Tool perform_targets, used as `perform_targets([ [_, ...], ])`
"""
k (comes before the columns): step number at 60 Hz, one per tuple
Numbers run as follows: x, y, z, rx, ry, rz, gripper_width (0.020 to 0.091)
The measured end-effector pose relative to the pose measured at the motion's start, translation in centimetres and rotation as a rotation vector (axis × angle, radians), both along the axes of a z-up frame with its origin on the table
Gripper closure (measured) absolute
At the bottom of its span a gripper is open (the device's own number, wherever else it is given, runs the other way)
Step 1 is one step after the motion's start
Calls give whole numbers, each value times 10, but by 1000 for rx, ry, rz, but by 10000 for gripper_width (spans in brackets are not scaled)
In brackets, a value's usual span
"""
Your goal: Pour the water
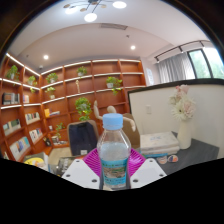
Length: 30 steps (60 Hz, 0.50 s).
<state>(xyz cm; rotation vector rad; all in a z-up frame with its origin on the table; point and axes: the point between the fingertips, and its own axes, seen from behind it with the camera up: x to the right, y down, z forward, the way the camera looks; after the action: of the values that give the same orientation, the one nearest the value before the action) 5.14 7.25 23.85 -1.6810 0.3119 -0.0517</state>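
Far left, beyond the fingers: wooden shelving lines the wall, lit from within, holding books and several trailing green plants. A dark chair back stands in front of it, left of the bottle.

Centre: a clear plastic water bottle with a pale blue cap stands upright between the fingers, close to the camera. Liquid shows inside; a label band wraps the middle. Gripper fingers are drawn in narrow on the bottle; magenta pads show hard against it on both sides, no gap visible. White finger bodies spread out below. The bottle's base is hidden, so whether it rests on the bench cannot be told.

Right, beyond the fingers: dark bench carrying a white vase with pale flowers and a flat whitish box or stack beside it. Window with curtains behind; ceiling lights above.
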Motion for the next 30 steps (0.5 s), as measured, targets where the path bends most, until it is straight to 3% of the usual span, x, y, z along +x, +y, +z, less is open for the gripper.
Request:
perform_targets([
  [12, 90, -3, -57, -127, -148, -146, 792],
  [21, 117, 4, -109, -159, -130, -170, 793],
  [30, 113, 14, -150, -189, -127, -131, 793],
])
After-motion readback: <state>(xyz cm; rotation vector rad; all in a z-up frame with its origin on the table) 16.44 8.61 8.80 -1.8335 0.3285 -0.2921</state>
